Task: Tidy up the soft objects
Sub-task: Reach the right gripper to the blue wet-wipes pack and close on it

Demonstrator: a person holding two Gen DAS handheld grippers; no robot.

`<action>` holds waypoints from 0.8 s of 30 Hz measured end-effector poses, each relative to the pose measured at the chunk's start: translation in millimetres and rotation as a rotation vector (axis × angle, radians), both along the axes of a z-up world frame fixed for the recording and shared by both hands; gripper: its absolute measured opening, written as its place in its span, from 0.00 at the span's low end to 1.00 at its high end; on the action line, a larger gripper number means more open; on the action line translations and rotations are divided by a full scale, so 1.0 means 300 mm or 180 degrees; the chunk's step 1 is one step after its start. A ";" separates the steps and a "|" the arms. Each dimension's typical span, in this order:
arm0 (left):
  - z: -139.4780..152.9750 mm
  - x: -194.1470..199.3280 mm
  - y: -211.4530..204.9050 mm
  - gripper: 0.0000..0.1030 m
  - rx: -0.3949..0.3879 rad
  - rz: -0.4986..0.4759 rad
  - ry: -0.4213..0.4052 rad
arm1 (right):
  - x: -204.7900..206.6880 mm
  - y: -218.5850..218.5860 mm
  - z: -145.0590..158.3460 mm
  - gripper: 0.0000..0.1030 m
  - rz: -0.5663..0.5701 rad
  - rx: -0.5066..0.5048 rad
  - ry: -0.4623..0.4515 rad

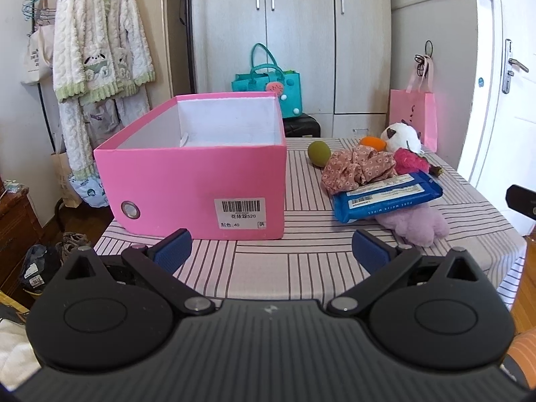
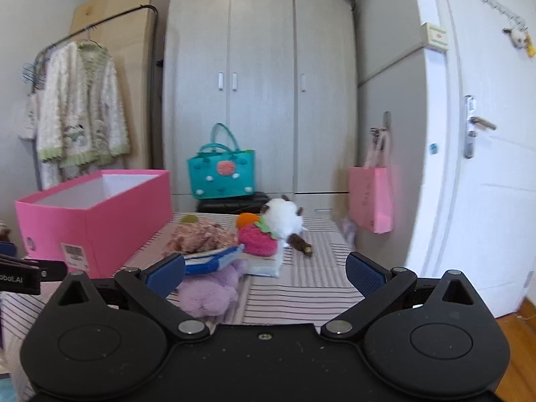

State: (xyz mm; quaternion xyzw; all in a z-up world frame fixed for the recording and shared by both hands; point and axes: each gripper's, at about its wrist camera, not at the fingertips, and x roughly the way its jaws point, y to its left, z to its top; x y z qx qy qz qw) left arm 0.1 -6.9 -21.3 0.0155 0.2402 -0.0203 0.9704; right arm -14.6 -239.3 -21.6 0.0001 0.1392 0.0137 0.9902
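Both grippers are matte black, each with two round housings carrying raised discs, linked by angled arms on silver pivot pins. The left gripper (image 1: 271,248) has a ribbed grey-black centre plate with a small embossed logo. The right gripper (image 2: 264,273) has a smooth, dust-speckled plate with one brass screw. All fingers (image 1: 172,251) wear blue textured pads.

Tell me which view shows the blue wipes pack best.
Left wrist: the wipes pack is sharp, its label side showing, resting on the purple plush. In the right wrist view the pack is blurred and partly hidden behind a finger.
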 end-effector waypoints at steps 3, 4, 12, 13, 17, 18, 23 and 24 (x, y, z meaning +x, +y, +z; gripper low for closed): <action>0.031 0.017 0.023 1.00 -0.0158 -0.0031 0.0123 | 0.022 -0.036 0.032 1.00 0.0198 0.0136 0.0031; 0.045 0.022 0.029 1.00 -0.0225 -0.0064 0.0132 | 0.033 -0.050 0.044 1.00 0.0276 0.0195 0.0039; 0.155 0.085 -0.046 0.99 -0.0107 -0.0500 -0.0109 | 0.207 -0.079 0.046 1.00 0.0645 0.0421 0.0482; 0.159 0.102 -0.056 0.99 -0.0156 -0.0576 -0.0076 | 0.234 -0.083 0.034 1.00 0.0726 0.0505 0.0566; 0.160 0.194 -0.101 0.97 -0.0417 -0.0873 0.0088 | 0.328 -0.078 -0.020 0.97 0.0964 0.0689 0.0815; 0.157 0.212 -0.112 0.97 -0.0462 -0.0924 0.0117 | 0.349 -0.075 -0.032 0.96 0.0995 0.0694 0.0858; 0.134 0.331 -0.186 0.90 -0.0499 -0.1071 0.0326 | 0.430 -0.090 -0.076 0.86 0.1135 0.0847 0.1088; 0.128 0.352 -0.197 0.83 -0.0459 -0.1064 0.0377 | 0.440 -0.090 -0.081 0.82 0.1169 0.0857 0.1118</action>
